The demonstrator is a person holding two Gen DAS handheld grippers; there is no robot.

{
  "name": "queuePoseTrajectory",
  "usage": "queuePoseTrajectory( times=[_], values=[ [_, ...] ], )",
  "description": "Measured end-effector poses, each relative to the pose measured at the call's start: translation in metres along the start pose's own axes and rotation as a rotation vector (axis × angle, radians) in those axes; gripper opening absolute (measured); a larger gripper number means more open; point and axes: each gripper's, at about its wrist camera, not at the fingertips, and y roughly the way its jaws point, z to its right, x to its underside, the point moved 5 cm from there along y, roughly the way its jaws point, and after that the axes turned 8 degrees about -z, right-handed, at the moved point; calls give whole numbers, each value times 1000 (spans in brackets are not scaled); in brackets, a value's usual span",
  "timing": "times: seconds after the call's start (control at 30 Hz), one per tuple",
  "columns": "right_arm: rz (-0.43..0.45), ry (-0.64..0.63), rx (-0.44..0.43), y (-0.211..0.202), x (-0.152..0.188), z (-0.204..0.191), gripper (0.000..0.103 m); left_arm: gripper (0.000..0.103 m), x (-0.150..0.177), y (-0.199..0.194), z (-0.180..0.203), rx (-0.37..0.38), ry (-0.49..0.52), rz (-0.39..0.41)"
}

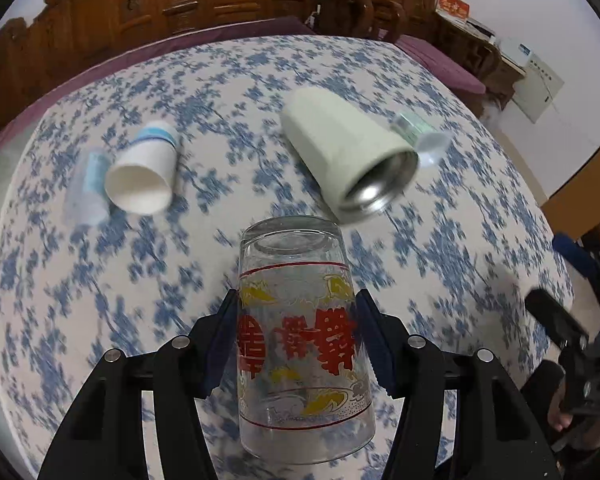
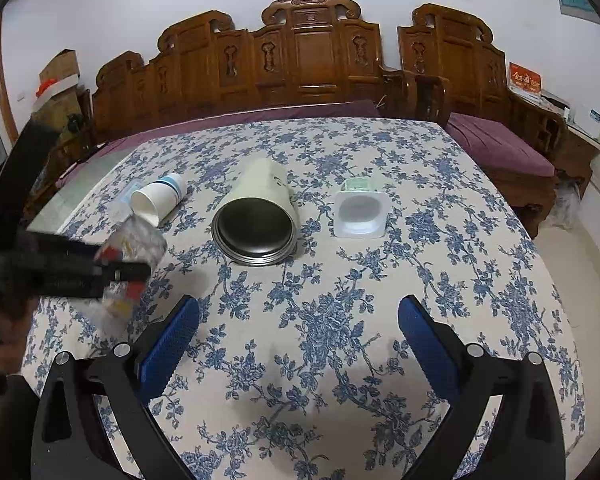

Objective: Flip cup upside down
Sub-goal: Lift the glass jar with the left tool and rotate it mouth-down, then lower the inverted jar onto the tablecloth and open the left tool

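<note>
My left gripper [image 1: 296,322] is shut on a clear glass cup [image 1: 300,336] with red characters and yellow patterns. The cup's thick base points away from me and its open mouth is nearest the camera. It hangs above the tablecloth. In the right wrist view the same cup [image 2: 134,240] is blurred at the left, held by the left gripper [image 2: 112,272]. My right gripper [image 2: 298,332] is open and empty above the near middle of the table.
A cream metal tumbler [image 2: 256,216] lies on its side, mouth toward me. A white paper cup [image 2: 158,200] lies on its side at the left, and a white plastic tub [image 2: 360,212] at the right. The floral tablecloth [image 2: 340,320] covers the table. A carved wooden bench [image 2: 300,60] stands behind.
</note>
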Motion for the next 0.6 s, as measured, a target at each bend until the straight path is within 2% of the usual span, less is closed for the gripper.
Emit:
queuePoseTrajectory(
  times=[0.23, 0.47, 0.6],
  values=[
    [-10, 3, 14, -2, 8, 4, 100, 55, 24, 26, 19, 15, 3, -42],
    [-24, 8, 21, -2, 13, 7, 100, 56, 30, 44, 21, 7, -4, -71],
    [-29, -2, 25, -2, 14, 5, 100, 56, 31, 39, 19, 2, -5, -52]
  ],
)
